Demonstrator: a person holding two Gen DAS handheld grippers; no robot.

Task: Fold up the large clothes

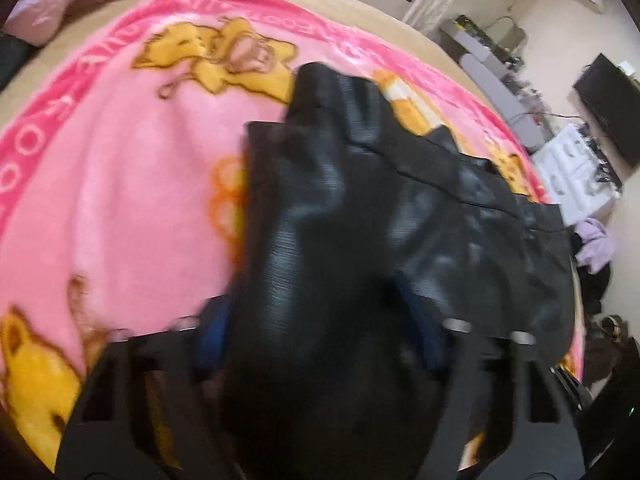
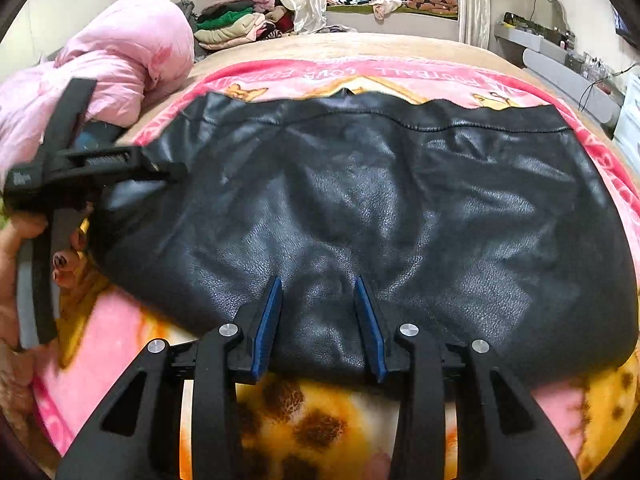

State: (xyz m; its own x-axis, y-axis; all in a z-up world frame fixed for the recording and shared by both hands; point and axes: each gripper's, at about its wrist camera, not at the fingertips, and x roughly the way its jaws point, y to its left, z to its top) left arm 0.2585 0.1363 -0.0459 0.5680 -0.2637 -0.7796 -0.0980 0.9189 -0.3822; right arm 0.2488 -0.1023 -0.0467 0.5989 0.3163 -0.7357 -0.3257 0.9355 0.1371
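A black leather garment (image 2: 360, 208) lies spread across a pink cartoon blanket (image 2: 120, 344) on the bed. In the right wrist view my right gripper (image 2: 319, 284) sits at the garment's near edge. Its blue pads (image 2: 268, 320) pinch a pucker of leather, and wrinkles fan out from there. At the garment's left end a hand holds my left gripper (image 2: 168, 170). In the left wrist view a thick bunch of the garment (image 1: 340, 220) fills the gap of the left gripper (image 1: 320, 320), squeezed between both blue pads (image 1: 212, 340), and the picture is blurred.
A pink padded jacket (image 2: 128, 48) lies heaped at the bed's far left. Folded clothes (image 2: 236, 20) are stacked behind it by the curtain. A grey shelf unit (image 2: 560, 56) runs along the right wall. Loose clothes (image 1: 596, 240) lie on the floor beside the bed.
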